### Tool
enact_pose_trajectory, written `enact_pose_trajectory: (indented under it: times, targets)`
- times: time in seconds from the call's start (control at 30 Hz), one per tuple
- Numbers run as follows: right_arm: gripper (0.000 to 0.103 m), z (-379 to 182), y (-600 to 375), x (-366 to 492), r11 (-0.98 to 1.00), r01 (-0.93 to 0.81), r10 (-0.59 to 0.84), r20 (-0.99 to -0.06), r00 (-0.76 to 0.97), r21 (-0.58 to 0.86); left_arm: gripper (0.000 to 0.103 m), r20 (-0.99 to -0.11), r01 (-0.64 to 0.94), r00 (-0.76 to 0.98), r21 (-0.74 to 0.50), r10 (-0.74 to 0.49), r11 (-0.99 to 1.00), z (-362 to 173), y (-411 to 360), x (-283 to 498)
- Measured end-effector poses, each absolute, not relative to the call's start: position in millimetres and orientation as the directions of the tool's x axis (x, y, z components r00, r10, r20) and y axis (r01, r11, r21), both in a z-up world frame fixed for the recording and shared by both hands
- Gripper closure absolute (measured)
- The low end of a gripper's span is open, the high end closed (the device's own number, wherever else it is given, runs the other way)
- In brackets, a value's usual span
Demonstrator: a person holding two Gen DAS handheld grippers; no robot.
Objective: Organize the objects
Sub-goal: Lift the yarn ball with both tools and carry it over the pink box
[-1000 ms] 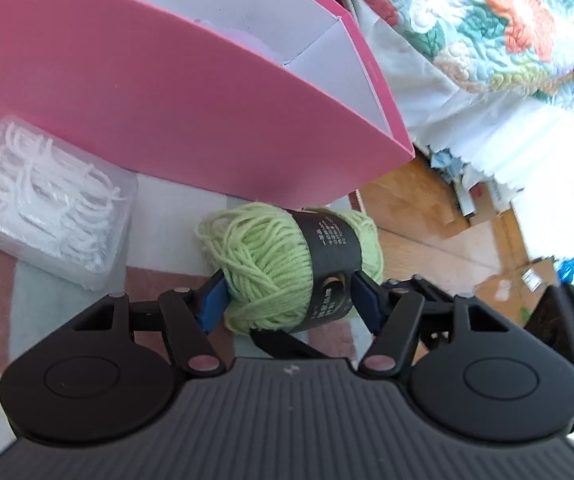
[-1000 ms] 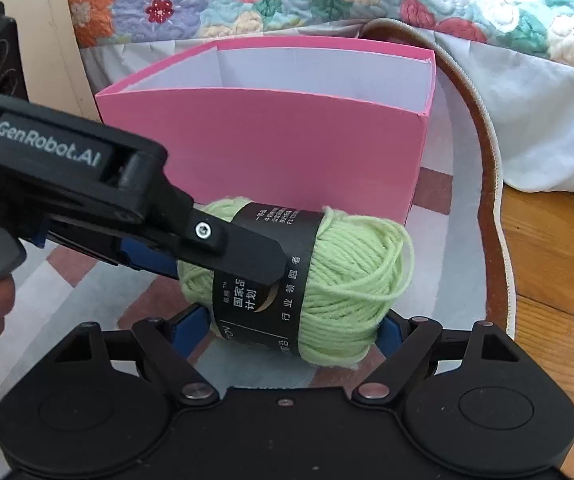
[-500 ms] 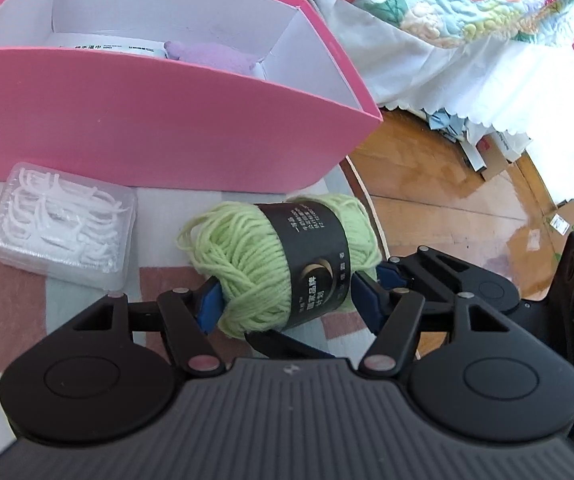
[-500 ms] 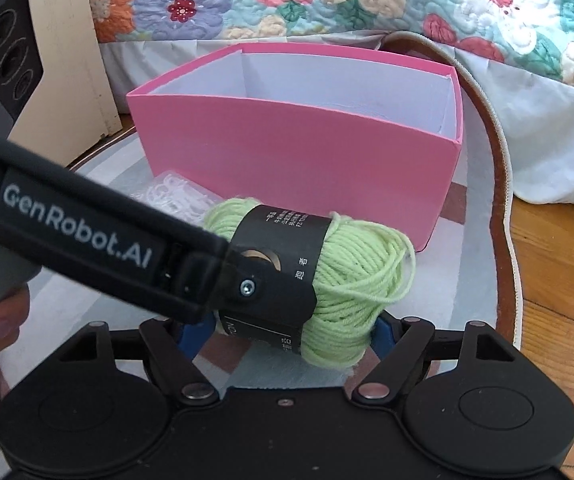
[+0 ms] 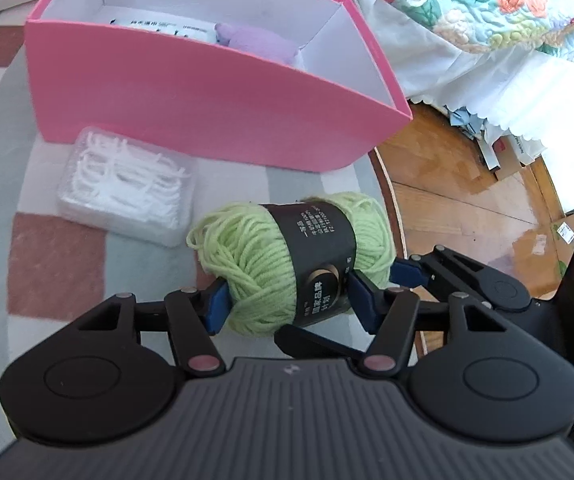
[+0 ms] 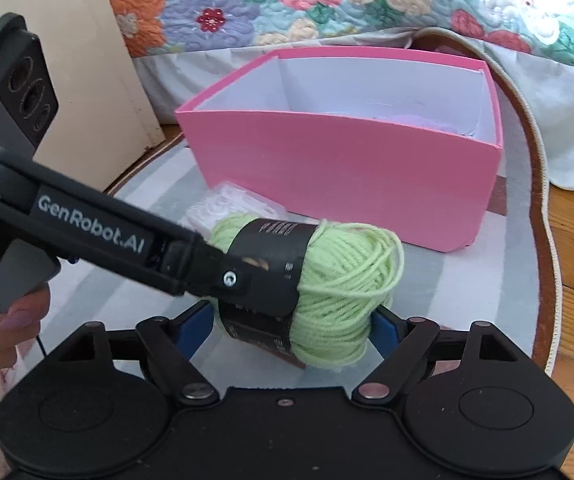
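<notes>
both grippers carry the green yarn skein together: the left gripper clamps across its width, jaws having just closed a little further on it, while the right gripper pinches it end to end. the skein hangs above the rug, short of the pink box ahead, so the next move probably calls for lifting over the near wall and releasing inside. the left gripper's arm reads "genrobot.ai"; the skein's black band carries print too small to read.

So the yarn ball sits in front of the box, floss-pick case to its left, both on the rug.
</notes>
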State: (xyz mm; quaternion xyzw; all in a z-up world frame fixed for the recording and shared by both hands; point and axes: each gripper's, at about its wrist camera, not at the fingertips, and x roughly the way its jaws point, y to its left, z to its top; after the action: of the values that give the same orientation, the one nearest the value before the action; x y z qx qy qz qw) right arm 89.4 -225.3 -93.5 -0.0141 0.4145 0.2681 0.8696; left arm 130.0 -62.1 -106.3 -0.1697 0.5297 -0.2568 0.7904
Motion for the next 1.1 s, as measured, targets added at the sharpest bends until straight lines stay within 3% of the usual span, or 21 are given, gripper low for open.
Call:
enact_pose_trajectory:
  times: [0.23, 0.4, 0.57, 0.8, 1.1]
  targets:
    - [0.019, -76, -220, 75, 0.829, -0.528, 0.485, -0.703, 0.520, 0.182, 0.044, -0.739, 0.266, 0.316, -0.532, -0.595, 0.804, -85, -47, 123]
    - [0.034, -65, -217, 66, 0.811, -0.559, 0.500, -0.698, 0.513, 0.170, 0.043, -0.747, 0.305, 0.341, -0.486, -0.570, 0.819, -68, -39, 112]
    - [0.038, -55, -210, 57, 0.793, -0.588, 0.508, -0.707, 0.491, 0.161, 0.043, -0.759, 0.309, 0.343, -0.464, -0.553, 0.830, -57, -32, 101]
    - [0.035, -34, -198, 57, 0.784, -0.580, 0.506, -0.770, 0.389, 0.222, 0.042, -0.794, 0.251, 0.291, -0.475, -0.534, 0.843, -43, -24, 89]
    - [0.023, 6, -189, 52, 0.758, -0.632, 0.509, -0.752, 0.418, 0.162, 0.041, -0.804, 0.257, 0.274, -0.468, -0.528, 0.845, -7, -26, 88]
